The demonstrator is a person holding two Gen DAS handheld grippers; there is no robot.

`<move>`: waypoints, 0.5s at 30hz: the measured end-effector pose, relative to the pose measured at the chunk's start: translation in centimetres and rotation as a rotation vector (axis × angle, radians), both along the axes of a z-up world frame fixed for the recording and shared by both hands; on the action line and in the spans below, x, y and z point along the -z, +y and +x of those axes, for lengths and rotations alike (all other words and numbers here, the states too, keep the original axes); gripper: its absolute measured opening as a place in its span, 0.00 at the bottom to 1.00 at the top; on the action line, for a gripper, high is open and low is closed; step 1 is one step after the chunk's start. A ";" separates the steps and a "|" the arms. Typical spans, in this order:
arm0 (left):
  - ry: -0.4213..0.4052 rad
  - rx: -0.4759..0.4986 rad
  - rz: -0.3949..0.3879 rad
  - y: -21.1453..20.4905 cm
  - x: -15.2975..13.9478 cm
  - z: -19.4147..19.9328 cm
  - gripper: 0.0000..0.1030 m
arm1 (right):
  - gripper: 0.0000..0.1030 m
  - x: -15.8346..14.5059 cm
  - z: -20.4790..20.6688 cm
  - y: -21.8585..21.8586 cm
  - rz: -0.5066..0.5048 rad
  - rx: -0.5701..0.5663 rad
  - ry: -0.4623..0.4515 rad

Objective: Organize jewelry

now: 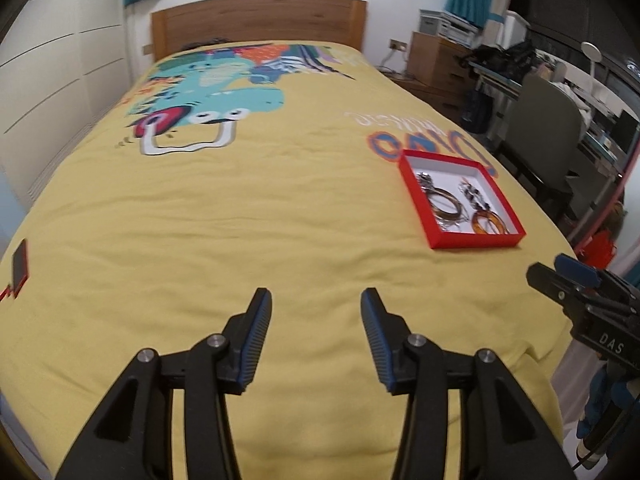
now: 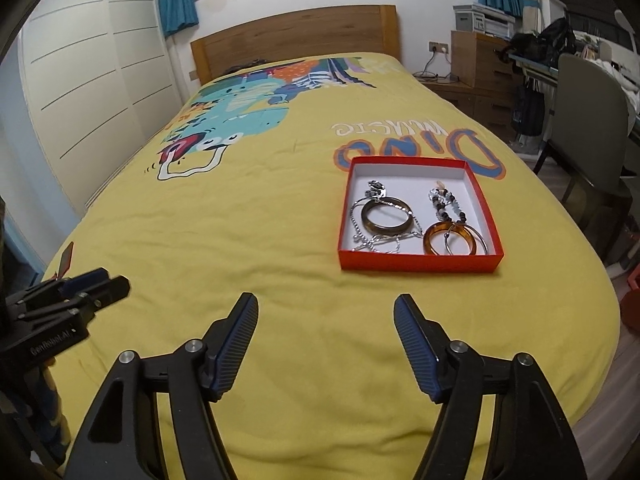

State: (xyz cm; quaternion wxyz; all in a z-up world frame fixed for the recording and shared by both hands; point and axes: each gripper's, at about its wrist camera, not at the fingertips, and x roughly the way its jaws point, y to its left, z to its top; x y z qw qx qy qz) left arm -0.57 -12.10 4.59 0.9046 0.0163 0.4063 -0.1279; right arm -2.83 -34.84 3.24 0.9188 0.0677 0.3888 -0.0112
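Above the yellow bedspread (image 2: 280, 240), left gripper (image 1: 316, 300) and right gripper (image 2: 326, 306) both wide, empty-fingered.

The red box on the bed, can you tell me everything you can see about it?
The red box is a shallow, square, open tray that looks like cardboard, red outside and white inside. It lies flat on the yellow bedspread, partly covering the blue printed letters. Inside lie a dark brown bangle, an orange bangle, silver chains and a beaded piece, tangled together. Neither hand-held gripper touches it.
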 end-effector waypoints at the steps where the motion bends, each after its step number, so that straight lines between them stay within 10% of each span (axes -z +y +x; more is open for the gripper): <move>1: -0.006 -0.010 0.002 0.3 -0.1 -0.3 0.43 | 0.71 0.0 -0.2 0.2 -0.001 0.000 -0.001; 15: -0.122 -0.144 0.023 3.6 -2.1 -3.5 0.43 | 1.00 -0.3 -2.0 1.9 -0.043 0.050 -0.031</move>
